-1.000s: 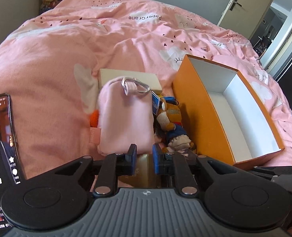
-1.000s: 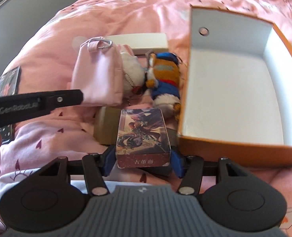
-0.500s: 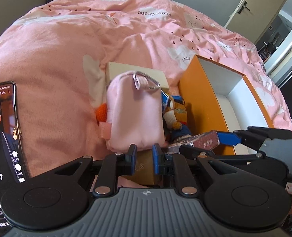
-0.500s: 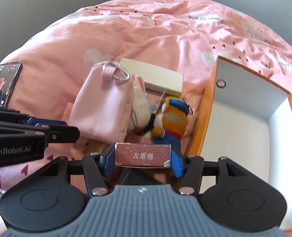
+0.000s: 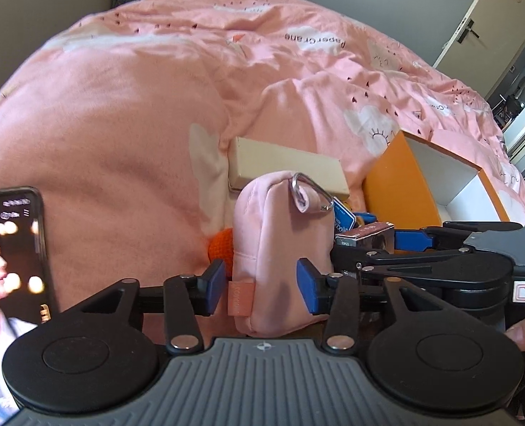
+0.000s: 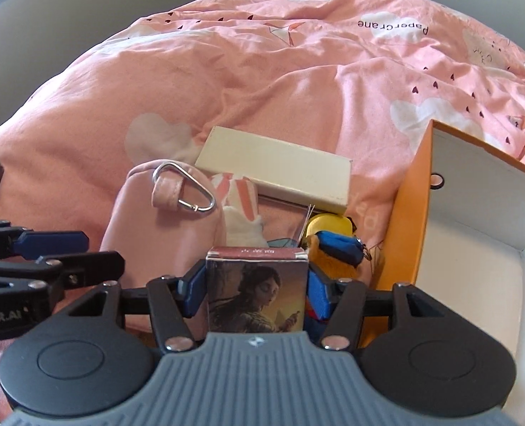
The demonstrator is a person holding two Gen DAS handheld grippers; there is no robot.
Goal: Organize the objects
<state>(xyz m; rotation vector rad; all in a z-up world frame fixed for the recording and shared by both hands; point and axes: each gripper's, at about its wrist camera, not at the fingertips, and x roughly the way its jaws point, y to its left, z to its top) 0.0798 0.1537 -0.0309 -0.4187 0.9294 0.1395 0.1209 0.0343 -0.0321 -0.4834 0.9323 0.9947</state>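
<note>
A pink pouch (image 5: 280, 234) with a metal clip lies on the pink bedspread. My left gripper (image 5: 260, 284) straddles its near end. The jaws are opening, and the blue pads stand at the pouch's sides without clearly pressing it. My right gripper (image 6: 255, 284) is shut on a small illustrated card box (image 6: 255, 291), held off the bed just left of the orange box (image 6: 408, 230). In the left wrist view that card box (image 5: 365, 234) hangs right of the pouch. The orange box's white inside is bare where it shows.
A flat cream box (image 6: 280, 167) lies behind the pouch. A bunny plush (image 6: 241, 209) and a yellow-and-blue plush (image 6: 333, 241) sit between the pouch and the orange box. A lit phone (image 5: 10, 248) lies at the left. A person's fingertip (image 5: 521, 333) shows at the right.
My left jaws were shut in front of the pouch and now stand parted around its near end. The right gripper has lifted the card box, tipped it upright and come close beside the left gripper.
</note>
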